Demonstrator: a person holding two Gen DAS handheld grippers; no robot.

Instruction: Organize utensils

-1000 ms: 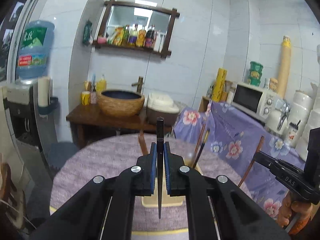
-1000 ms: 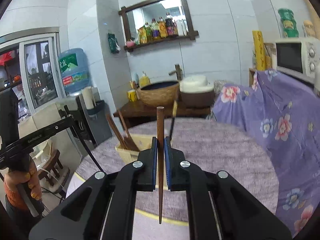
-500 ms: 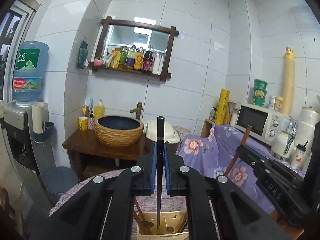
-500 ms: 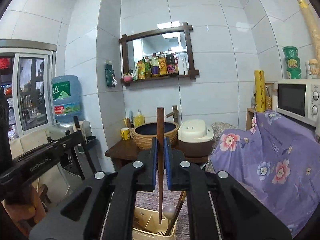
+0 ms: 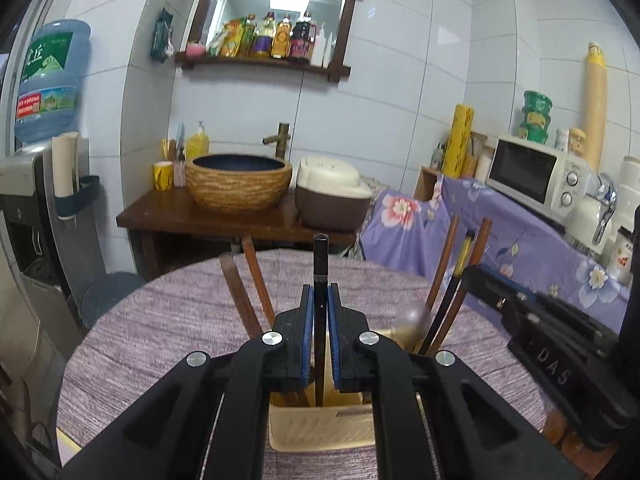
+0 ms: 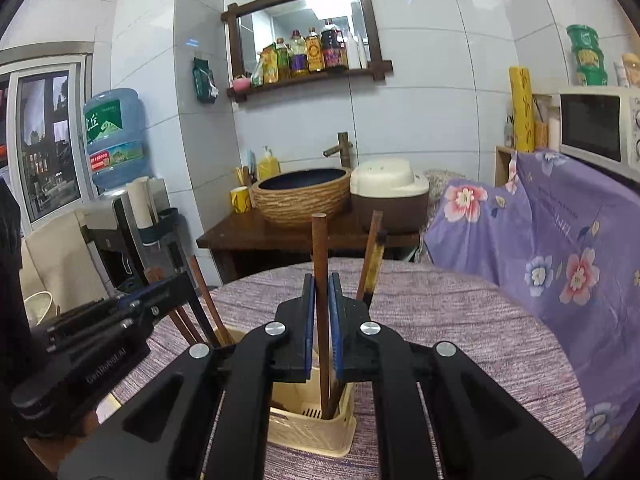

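Both chopsticks lower (holder interior rightward)

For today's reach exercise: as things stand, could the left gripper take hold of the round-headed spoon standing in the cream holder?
Probably not yet. The left gripper is shut on a black chopstick, so its jaws are occupied. The spoon itself stands unobstructed in the holder.

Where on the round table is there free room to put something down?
The purple woven tablecloth lies bare between the cream plastic utensil holder and the flowered purple cover. Around the holder it is crowded by both grippers.
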